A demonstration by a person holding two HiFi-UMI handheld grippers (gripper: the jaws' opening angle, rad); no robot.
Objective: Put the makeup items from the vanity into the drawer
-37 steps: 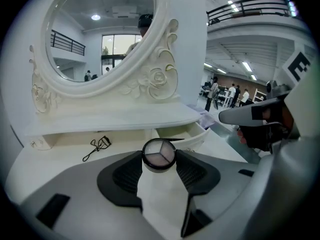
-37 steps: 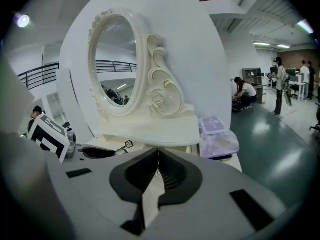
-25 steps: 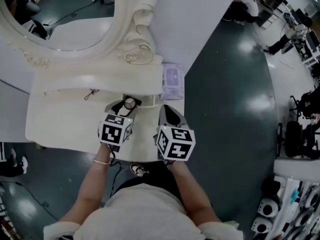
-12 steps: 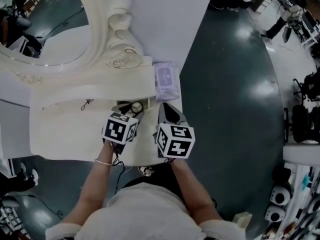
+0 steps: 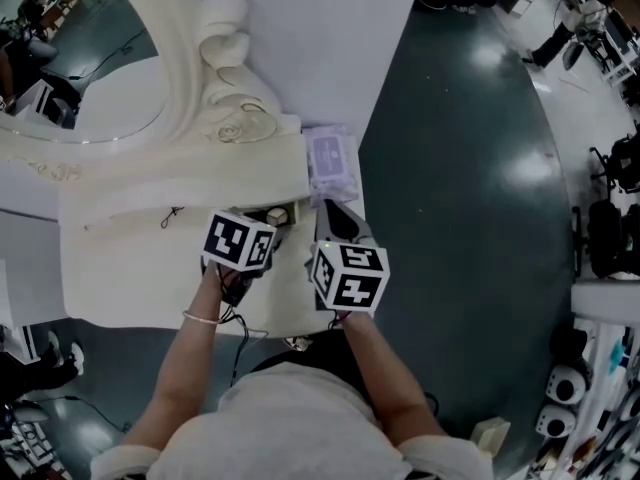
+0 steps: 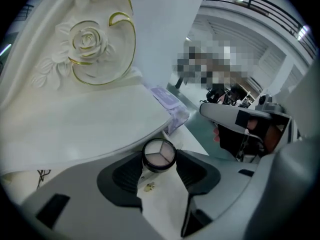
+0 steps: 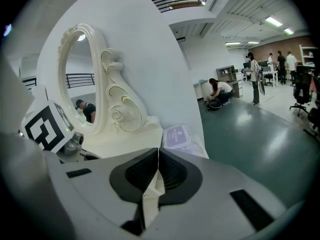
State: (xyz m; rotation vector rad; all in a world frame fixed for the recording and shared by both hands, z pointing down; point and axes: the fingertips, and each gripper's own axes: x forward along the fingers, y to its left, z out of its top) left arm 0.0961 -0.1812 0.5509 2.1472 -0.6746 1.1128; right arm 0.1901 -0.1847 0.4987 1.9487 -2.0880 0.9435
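Left gripper (image 6: 159, 160) pinches a round compact (image 6: 159, 153) at the lip of the vanity top (image 6: 90, 124). It hangs over a lower white panel (image 6: 165, 201) holding one small gold bit (image 6: 148, 186); can't tell if that's the drawer. Right gripper (image 7: 158, 156) is pressed together on nothing, with a purple wipes pack (image 7: 176, 135) on the vanity beyond it.

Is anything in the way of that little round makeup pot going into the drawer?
Nothing visible does. The eyeshadow compact, held in the left gripper, hangs over the open drawer's white floor, just in front of the vanity top's edge. Only a tiny gold speck lies on the floor below it.
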